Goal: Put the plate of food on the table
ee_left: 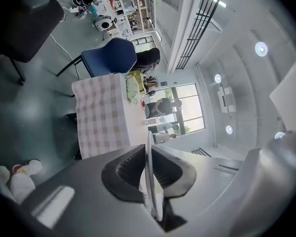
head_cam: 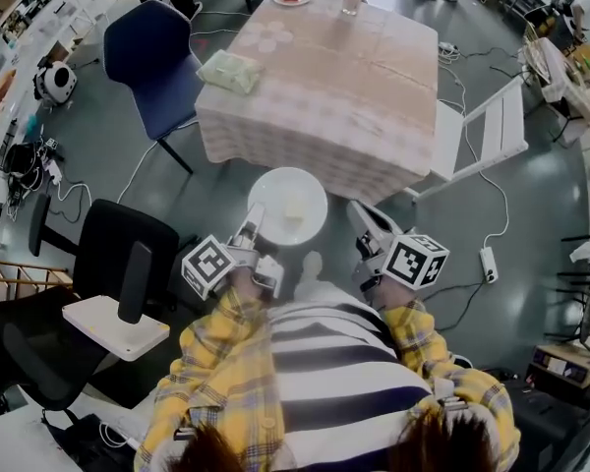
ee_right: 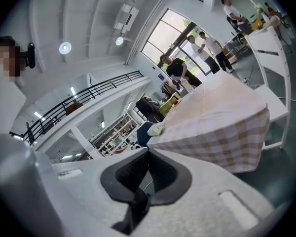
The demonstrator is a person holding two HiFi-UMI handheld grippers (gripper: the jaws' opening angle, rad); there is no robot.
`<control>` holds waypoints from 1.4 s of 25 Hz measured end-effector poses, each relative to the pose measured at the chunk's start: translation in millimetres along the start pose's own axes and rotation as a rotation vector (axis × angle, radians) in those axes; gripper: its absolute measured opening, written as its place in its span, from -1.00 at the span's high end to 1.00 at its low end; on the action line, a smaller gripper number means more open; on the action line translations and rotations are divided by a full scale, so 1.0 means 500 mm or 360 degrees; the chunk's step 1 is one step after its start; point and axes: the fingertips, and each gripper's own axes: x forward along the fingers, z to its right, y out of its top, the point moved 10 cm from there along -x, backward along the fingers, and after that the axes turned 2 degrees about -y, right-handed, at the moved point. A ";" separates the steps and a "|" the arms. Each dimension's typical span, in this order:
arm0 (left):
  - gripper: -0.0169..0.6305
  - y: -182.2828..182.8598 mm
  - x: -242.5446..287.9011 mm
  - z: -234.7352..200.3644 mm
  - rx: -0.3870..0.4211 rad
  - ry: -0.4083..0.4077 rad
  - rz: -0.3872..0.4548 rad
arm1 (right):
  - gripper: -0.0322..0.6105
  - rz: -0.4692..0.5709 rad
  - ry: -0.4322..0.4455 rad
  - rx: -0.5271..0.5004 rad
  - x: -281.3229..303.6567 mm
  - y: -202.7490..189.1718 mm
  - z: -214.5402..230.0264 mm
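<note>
Left gripper (head_cam: 255, 220) is clamping the white plate (head_cam: 277, 187) by its near-left rim. In the left gripper view the rim is showing edge-on as a thin line between the two dark pads (ee_left: 129, 170), with both pressing on it. The plate is hanging in the air just short of the near edge of the checked-cloth table (head_cam: 324, 87), carrying a pale piece of food (head_cam: 295, 206). Right gripper (head_cam: 362, 214) is hovering just beside the plate's right rim, apart from it, its jaws together on nothing.
</note>
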 end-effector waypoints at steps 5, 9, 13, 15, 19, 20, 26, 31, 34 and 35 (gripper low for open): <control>0.87 0.026 0.097 0.009 0.0044 -0.0031 -0.0064 | 0.91 0.0005 -0.0014 0.0008 0.058 0.063 0.040; 0.88 0.042 0.158 0.007 0.0045 -0.0026 -0.0070 | 0.91 -0.0026 -0.0006 0.0010 0.095 0.096 0.063; 0.88 0.057 0.208 0.005 0.0020 -0.0031 -0.0059 | 0.91 -0.0057 0.0025 -0.0003 0.136 0.125 0.080; 0.88 0.067 0.229 0.005 0.0016 -0.0038 -0.0038 | 0.91 -0.0072 0.0035 -0.0022 0.156 0.138 0.086; 0.88 0.091 0.266 0.009 0.0000 -0.0049 0.0001 | 0.91 -0.0089 0.0050 -0.0027 0.193 0.160 0.093; 0.88 0.095 0.276 0.011 -0.0002 -0.0051 0.0003 | 0.91 -0.0092 0.0047 -0.0027 0.200 0.166 0.096; 0.89 0.149 0.340 0.020 0.0021 -0.0067 -0.0013 | 0.91 -0.0086 0.0029 -0.0033 0.258 0.198 0.104; 0.89 0.208 0.417 0.018 0.0020 -0.0054 -0.0057 | 0.91 -0.0068 -0.0002 -0.0020 0.325 0.238 0.108; 0.89 0.247 0.468 0.020 0.0023 -0.0061 -0.0105 | 0.91 -0.0055 -0.0033 -0.0008 0.374 0.265 0.115; 0.89 0.259 0.483 0.021 0.0020 -0.0065 -0.0119 | 0.91 -0.0048 -0.0043 -0.0001 0.388 0.272 0.117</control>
